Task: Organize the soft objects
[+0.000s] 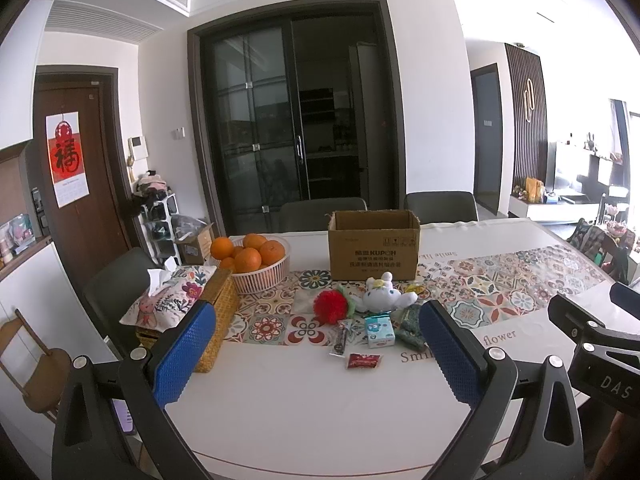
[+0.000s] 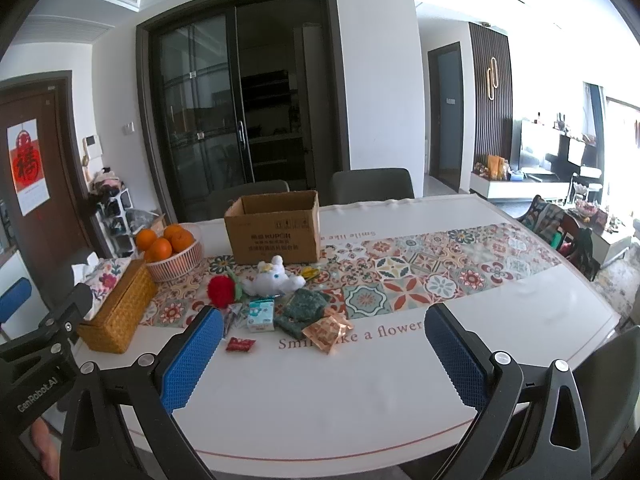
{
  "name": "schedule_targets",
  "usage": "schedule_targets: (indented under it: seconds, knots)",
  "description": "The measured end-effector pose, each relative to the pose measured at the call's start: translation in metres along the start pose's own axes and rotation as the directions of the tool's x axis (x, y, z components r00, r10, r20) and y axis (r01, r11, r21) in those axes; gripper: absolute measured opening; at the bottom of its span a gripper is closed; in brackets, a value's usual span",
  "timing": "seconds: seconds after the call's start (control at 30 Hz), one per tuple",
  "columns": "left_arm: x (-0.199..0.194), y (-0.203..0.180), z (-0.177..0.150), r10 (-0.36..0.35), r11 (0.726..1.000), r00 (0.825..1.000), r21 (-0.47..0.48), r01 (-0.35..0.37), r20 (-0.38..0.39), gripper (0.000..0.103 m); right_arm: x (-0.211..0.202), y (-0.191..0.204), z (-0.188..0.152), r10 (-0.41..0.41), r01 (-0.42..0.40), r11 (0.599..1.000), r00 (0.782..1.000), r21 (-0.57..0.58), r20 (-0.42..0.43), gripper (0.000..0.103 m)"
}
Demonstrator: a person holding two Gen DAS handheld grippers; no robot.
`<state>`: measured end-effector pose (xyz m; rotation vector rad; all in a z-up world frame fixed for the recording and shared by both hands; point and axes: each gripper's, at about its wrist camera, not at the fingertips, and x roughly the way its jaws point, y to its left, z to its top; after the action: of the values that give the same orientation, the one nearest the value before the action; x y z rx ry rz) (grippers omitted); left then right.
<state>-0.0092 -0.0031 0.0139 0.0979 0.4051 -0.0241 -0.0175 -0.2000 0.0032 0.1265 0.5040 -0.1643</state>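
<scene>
Left wrist view: left gripper [image 1: 316, 344] spread wide above the table [image 1: 304, 408], holding nothing; white plush toy [image 1: 382, 294] and red pompom [image 1: 330, 306] lying before the cardboard box [image 1: 374, 246].

Right wrist view: right gripper [image 2: 324, 344] equally wide apart, empty; green cloth [image 2: 302, 308] beside the plush.

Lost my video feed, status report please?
Left gripper open, empty. Right gripper open, empty. White plush, red pompom on table, before open cardboard box. Nothing blocking.

Glossy table [image 2: 360, 392]; matt cardboard box [image 2: 276, 236]; woven wicker tissue box [image 2: 120, 312]; fluffy plush toy [image 2: 272, 278].
</scene>
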Motion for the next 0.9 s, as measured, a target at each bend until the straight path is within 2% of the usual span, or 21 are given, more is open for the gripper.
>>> schedule_targets:
  seconds: [0.3,0.47,0.73,0.9]
  knots:
    - [0.007,0.000,-0.002,-0.001,1.000,1.000,-0.001,0.001,-0.015,0.103,0.007,0.003,-0.003,0.003,-0.003,1.000,1.000,-0.001,-0.016,0.102]
    - [0.021,0.005,-0.004,0.010,1.000,0.999,-0.004,-0.010,-0.041,0.103,0.026,0.006,-0.003,0.021,-0.021,1.000,0.999,-0.008,-0.041,0.102]
    - [0.061,0.014,-0.009,0.015,1.000,0.994,-0.001,-0.015,-0.111,0.103,0.065,0.022,0.000,0.070,-0.072,0.997,0.995,-0.019,-0.077,0.101]
    - [0.096,0.018,-0.009,0.008,1.000,0.987,0.013,-0.006,-0.163,0.103,0.101,0.034,0.007,0.112,-0.116,0.993,0.985,-0.022,-0.128,0.095]
